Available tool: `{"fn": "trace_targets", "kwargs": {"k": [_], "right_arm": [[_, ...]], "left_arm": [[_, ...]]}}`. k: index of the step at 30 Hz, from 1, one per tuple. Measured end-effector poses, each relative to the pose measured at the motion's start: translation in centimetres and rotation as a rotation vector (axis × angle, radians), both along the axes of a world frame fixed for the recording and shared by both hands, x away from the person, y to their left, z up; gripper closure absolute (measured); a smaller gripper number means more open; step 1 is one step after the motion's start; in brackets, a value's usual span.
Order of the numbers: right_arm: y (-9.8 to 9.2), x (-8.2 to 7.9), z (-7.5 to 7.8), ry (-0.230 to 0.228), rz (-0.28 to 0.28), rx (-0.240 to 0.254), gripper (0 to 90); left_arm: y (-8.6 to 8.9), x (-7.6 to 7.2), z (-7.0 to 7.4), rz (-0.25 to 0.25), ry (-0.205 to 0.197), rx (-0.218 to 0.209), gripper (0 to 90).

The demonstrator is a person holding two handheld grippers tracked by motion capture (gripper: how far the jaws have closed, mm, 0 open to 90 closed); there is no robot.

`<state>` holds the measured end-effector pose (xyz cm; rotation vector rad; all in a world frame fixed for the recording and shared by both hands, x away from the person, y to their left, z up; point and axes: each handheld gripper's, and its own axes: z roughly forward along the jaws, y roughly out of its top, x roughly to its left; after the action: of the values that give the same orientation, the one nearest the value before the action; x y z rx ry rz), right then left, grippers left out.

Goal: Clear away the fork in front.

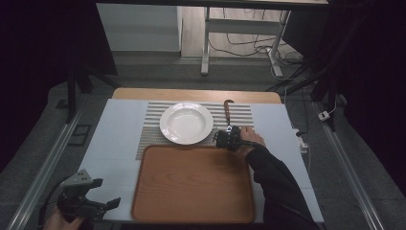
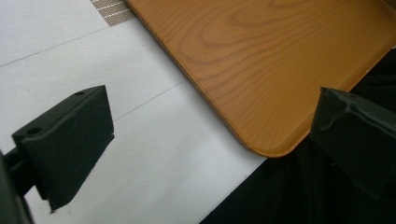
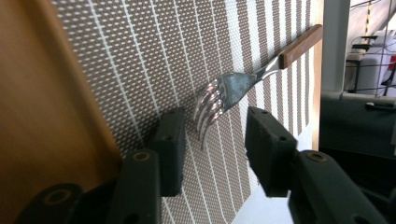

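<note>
fork tines between parted jaws of right gripper on striped mat; left gripper wide apart beside tray

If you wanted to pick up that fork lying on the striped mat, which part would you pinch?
Probably the narrow neck just behind the prongs. The fork lies flat on the mat, prongs toward the right gripper, whose open fingers already flank the tips. Come down from above, fingers on either side. The wooden handle lies farther off.
</note>
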<state>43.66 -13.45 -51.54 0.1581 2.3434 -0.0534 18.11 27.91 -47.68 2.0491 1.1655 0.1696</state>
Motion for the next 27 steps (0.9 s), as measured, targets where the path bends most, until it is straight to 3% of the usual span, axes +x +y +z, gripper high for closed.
{"fn": "trace_targets", "kwargs": {"k": [3, 4, 5, 9, 11, 17, 18, 19, 20, 23, 24, 25, 27], "right_arm": [[0.2, 0.2, -0.6, -0.022, 0.023, -0.027, 65.6], [0.2, 0.3, -0.8, -0.007, 0.039, -0.021, 67.9], [0.3, 0.2, -1.0, -0.039, 0.038, -0.042, 70.4], [0.5, 0.2, -1.5, -0.040, 0.054, -0.051, 83.4], [0.4, 0.1, -1.8, -0.069, 0.058, -0.064, 86.8], [0.1, -0.1, -0.5, -0.123, 0.035, -0.058, 89.6], [-0.2, 0.1, 0.3, -0.030, 0.038, -0.016, 89.7], [-0.4, -0.1, 0.1, -0.107, 0.045, -0.011, 89.7], [-0.4, -0.4, 0.4, -0.117, 0.034, -0.035, 89.7], [-0.6, -0.6, 0.9, -0.115, 0.041, -0.023, 89.7], [-0.6, -0.5, 1.3, -0.044, 0.043, -0.013, 89.8], [-0.6, -0.9, 1.2, -0.120, 0.045, -0.015, 89.8], [-0.7, -1.3, 1.7, -0.123, 0.042, -0.012, 89.7]], "left_arm": [[0.0, 0.0, 0.0, -0.002, 0.003, 0.002, 0.0], [0.0, 0.0, 0.0, -0.002, 0.004, 0.003, 0.0], [0.0, 0.0, 0.0, -0.003, 0.005, 0.003, 0.0], [0.0, 0.1, 0.0, -0.005, 0.010, 0.005, 0.0], [-0.1, 0.1, 0.0, -0.005, 0.010, 0.005, 0.0], [-0.1, 0.1, -0.1, -0.009, 0.011, 0.007, 0.0], [-0.1, 0.1, -0.1, -0.008, 0.011, 0.007, 0.0], [-0.1, 0.1, -0.1, -0.008, 0.011, 0.007, 0.0], [-0.1, 0.1, -0.1, -0.009, 0.012, 0.007, 0.0], [-0.2, 0.1, -0.1, -0.009, 0.012, 0.011, 0.0], [-0.2, 0.1, -0.1, -0.011, 0.013, 0.012, 0.0], [-0.2, 0.1, -0.1, -0.013, 0.015, 0.012, 0.0], [-0.3, 0.1, -0.1, -0.020, 0.014, 0.019, 0.0]]}}
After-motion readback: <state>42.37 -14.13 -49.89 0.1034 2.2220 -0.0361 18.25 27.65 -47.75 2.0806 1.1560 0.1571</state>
